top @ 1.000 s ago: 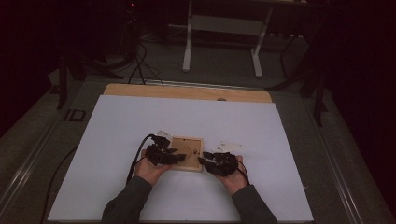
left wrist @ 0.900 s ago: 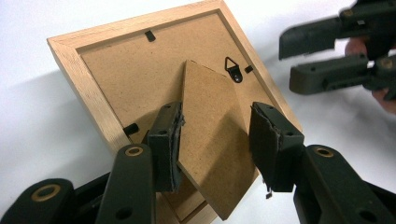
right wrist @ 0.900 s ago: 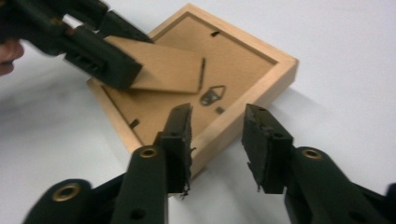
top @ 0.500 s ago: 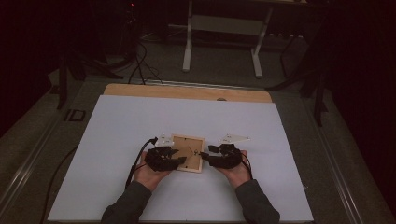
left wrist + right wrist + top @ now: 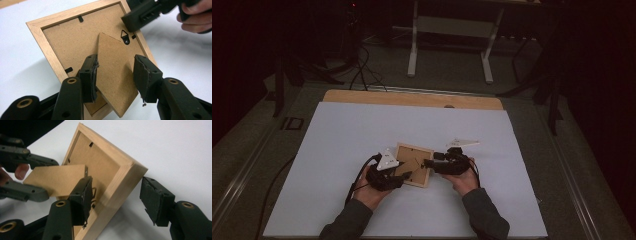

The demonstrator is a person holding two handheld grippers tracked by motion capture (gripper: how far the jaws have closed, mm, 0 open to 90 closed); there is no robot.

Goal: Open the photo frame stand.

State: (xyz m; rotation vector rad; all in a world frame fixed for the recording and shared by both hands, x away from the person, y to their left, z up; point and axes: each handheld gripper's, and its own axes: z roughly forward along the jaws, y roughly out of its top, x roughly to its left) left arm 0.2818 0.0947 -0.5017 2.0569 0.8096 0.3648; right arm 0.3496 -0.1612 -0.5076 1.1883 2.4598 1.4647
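Picture frame (image 5: 72,47) near corner hidden behind left gripper (image 5: 117,77) jaws and cut by bottom edge in left gripper view. Fold-out stand (image 5: 115,75) tip nearly at bottom edge. Right gripper (image 5: 115,200) view: frame's lower end cut by bottom edge, hanger hook (image 5: 93,192) mostly hidden behind 1 jaw. High view: frame detail too small, both forearms (image 5: 482,215) cut at bottom.

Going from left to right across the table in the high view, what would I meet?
Left tool in the person's left hand → wooden picture frame, lying back-up → right tool in the right hand, all on the white tabletop.
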